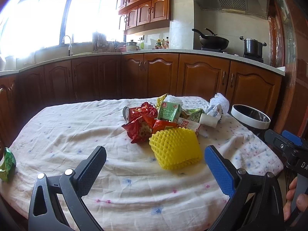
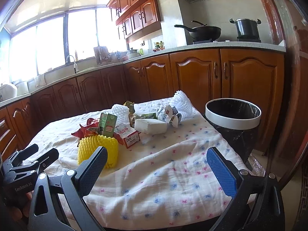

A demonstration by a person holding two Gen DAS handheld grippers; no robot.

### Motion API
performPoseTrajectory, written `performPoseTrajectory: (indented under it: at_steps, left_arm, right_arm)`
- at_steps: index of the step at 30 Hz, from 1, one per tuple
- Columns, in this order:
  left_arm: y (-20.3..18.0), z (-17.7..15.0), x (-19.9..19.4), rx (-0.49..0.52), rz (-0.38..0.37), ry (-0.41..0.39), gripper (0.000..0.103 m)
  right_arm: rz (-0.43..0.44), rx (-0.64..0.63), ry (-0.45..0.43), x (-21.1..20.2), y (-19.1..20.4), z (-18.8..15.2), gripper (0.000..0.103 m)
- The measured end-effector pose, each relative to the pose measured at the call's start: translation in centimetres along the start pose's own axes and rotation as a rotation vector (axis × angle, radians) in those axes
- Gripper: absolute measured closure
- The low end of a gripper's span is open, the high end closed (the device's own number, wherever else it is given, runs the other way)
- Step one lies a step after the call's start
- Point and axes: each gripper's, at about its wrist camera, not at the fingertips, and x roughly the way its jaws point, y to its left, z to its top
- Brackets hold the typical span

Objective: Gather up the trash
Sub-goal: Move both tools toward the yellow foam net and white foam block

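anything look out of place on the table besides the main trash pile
Yes: a green wrapper lies alone at the table's left edge, far from the pile around the yellow foam net. It looks close to slipping off. Nothing looks spilled.

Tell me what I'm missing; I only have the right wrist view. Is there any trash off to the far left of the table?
Observer: Yes. A green wrapper lies at the table's left edge, apart from the main pile.
Operator: Anything hidden behind the milk carton?
Observer: A metal can lies on its side beside the red snack bags.
Operator: Is the left hand-held gripper holding something?
Observer: No. The left hand-held gripper is open and empty, with the yellow foam net just ahead of it.
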Motion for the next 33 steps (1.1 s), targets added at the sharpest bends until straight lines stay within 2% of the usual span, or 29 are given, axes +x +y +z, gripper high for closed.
performPoseTrajectory:
  at_steps: [10, 33]
  left_arm:
    - [0.09, 0.01, -0.1, 0.0, -0.002, -0.003, 0.001]
    - [-0.13, 0.0, -0.13, 0.004, -0.002, -0.002, 0.001]
  right_arm:
    - [-0.011, -0.012, -0.026, -0.45, -0.04, 0.18, 0.0]
    - [0.013, 0.005, -0.017, -0.03, -0.22, -0.19, 0.0]
